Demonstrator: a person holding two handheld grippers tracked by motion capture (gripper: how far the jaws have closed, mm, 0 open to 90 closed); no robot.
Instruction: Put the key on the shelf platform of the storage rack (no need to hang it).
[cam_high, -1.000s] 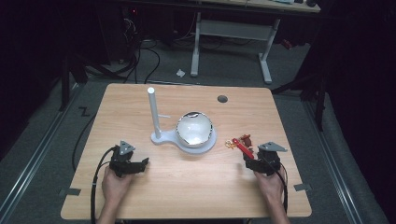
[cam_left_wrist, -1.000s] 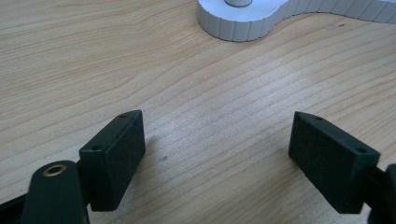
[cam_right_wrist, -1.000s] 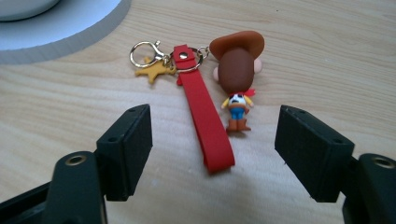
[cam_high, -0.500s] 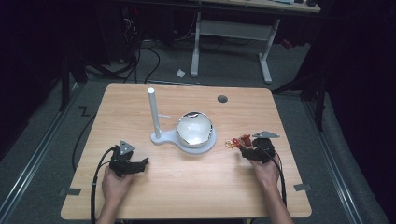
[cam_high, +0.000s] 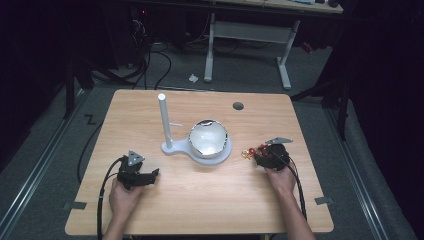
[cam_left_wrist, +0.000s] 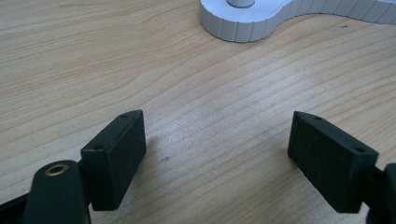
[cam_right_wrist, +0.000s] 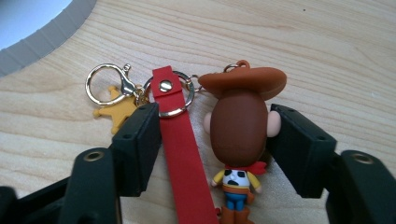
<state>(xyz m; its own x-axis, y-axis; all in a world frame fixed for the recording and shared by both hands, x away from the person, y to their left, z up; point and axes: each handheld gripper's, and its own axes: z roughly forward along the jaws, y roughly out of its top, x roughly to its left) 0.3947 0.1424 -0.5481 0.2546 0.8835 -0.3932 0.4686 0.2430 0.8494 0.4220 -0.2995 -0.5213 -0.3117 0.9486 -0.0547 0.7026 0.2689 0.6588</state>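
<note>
A keychain (cam_high: 248, 152) lies on the wooden table (cam_high: 210, 200), right of the white stand. Close up it is a red strap (cam_right_wrist: 180, 140), a cowboy figure with a brown hat (cam_right_wrist: 239, 126), gold rings and a yellow star charm (cam_right_wrist: 119, 109). My right gripper (cam_right_wrist: 215, 135) has its jaws partly closed around strap and figure: the left pad touches the strap, the right pad touches the figure's head. From above, the right gripper (cam_high: 260, 156) points left. My left gripper (cam_high: 152, 174) rests near the front left, open with bare wood between its pads (cam_left_wrist: 217, 144).
A white stand (cam_high: 172, 149) with an upright post (cam_high: 163, 120) and a shiny round bowl (cam_high: 208, 139) occupies the table's middle; its ribbed base edge (cam_left_wrist: 243, 23) lies ahead of the left gripper. A dark round hole (cam_high: 238, 106) sits near the far edge.
My right gripper has slid left and forward onto the keychain, which now lies between its jaws. The left gripper has stayed put.
</note>
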